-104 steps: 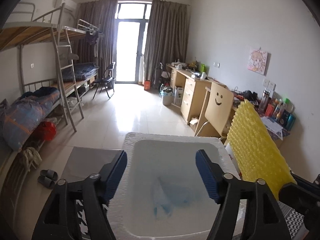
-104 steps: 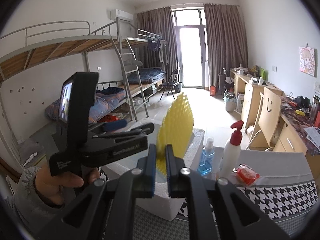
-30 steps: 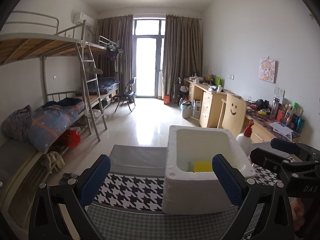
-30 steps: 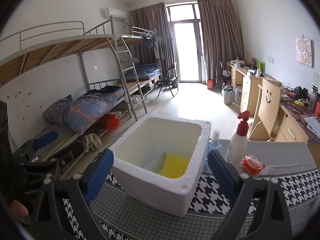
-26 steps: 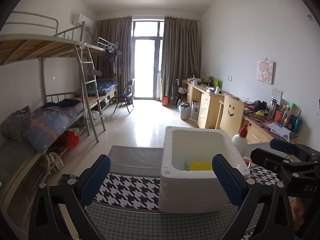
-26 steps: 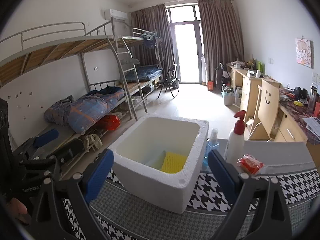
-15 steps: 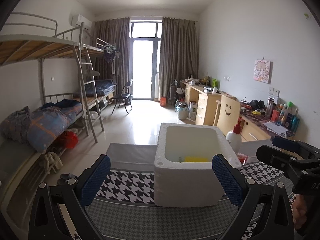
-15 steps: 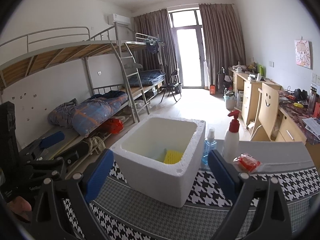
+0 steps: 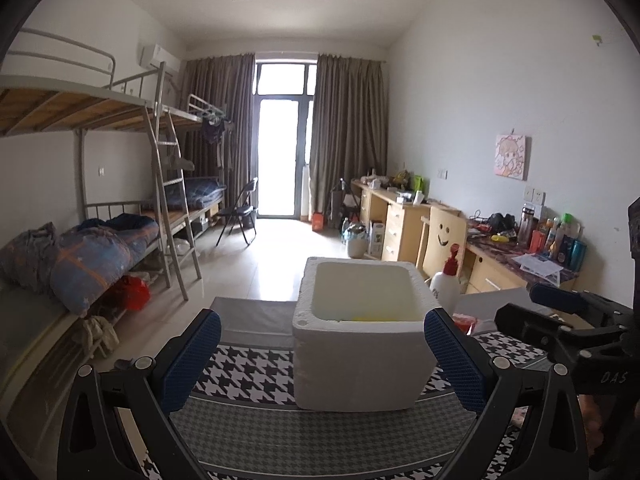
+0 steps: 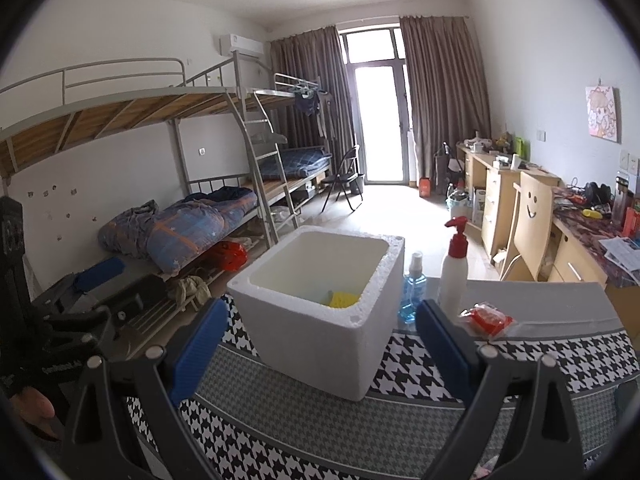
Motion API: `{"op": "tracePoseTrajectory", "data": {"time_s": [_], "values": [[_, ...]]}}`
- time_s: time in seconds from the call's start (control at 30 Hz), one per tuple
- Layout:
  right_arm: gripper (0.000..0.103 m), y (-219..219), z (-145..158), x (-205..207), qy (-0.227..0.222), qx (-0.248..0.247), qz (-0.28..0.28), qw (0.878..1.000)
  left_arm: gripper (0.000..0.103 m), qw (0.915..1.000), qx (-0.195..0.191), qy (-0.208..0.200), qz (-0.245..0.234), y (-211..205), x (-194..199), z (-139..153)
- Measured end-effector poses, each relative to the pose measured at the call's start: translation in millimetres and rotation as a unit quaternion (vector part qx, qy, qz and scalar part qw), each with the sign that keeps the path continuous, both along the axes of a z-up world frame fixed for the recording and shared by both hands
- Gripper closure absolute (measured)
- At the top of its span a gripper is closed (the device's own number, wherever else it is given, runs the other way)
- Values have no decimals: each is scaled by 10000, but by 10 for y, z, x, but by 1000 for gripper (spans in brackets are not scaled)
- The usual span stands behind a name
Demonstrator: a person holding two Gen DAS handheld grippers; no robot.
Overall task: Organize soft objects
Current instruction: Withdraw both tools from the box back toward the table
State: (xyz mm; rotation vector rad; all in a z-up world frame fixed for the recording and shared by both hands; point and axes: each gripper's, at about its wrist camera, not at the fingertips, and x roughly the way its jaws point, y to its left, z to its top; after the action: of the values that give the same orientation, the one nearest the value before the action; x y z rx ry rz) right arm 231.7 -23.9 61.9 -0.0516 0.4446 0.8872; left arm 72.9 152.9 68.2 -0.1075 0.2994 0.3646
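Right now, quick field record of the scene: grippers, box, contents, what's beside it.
left gripper: open, holding nothing, short of the box
right gripper: open, holding nothing, short of the box
foam box: white, upright, no lid on it, on the houndstooth cloth
yellow pad: inside the box, at the bottom, mostly hidden by the wall
blue bottle: upright, right of the box
white pump bottle: red pump, upright, right of the blue bottle
red packet: lying flat on the table, right of the bottles
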Motion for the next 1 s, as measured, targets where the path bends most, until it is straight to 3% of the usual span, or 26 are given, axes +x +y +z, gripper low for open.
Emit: {"op": "tracePoseTrajectory", "data": {"time_s": [0.3, 1.0], "values": [[6, -199, -62, -98, -97, 53, -273, 9996, 1, 9999, 19, 30, -131, -117, -45, -127], [6, -445, -173, -299, -378, 10, -309, 9988, 1, 9989, -73, -154, -431, -314, -198, -290]]}}
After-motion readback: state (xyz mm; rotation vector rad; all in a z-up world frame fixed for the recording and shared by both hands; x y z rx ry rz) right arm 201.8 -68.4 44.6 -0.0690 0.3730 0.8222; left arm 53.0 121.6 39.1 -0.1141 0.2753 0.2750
